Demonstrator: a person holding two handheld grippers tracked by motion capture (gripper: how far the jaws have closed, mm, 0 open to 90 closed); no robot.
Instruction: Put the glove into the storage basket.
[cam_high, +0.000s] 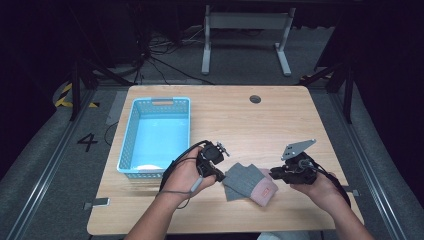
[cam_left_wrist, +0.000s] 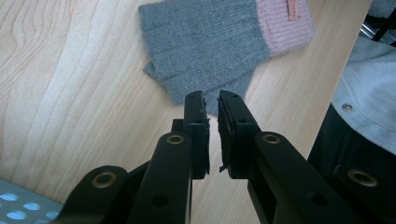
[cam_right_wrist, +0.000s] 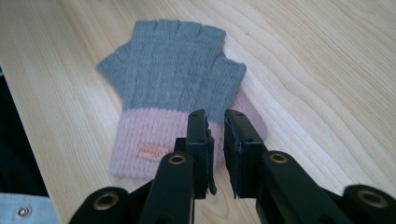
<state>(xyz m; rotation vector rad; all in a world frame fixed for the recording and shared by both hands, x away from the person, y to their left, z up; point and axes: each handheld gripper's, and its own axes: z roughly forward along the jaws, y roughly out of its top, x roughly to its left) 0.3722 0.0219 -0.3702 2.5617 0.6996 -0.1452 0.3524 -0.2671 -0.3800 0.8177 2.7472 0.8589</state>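
Glove (cam_high: 248, 182) lies flat on the bench (cam_high: 280, 120) near your front edge, right between your two hands, and that is what the next move turns on. Its long axis runs roughly left to right across the bench: grey finger end toward your left hand-held gripper (cam_high: 219, 175), pink cuff (cam_high: 264, 190) toward your right hand-held gripper (cam_high: 276, 173). In the left gripper view the grey finger stubs (cam_left_wrist: 201, 56) sit just ahead of the jaw tips, with the cuff at the far end; in the right gripper view the pink cuff (cam_right_wrist: 154, 140) with its small label (cam_right_wrist: 152, 151) lies just under and ahead of the tips. Both pairs of jaws stand nearly together with a narrow slit between them and nothing in it; neither is clamped on the glove. Each hand looks about equally near its own end, left maybe touching the fabric edge in the high view, hard to tell. Blue basket (cam_high: 131, 145) sits to your left, behind the left hand, so the left side is nearer if the glove is going there. My guess is you must spread the jaws before either can pinch an end.
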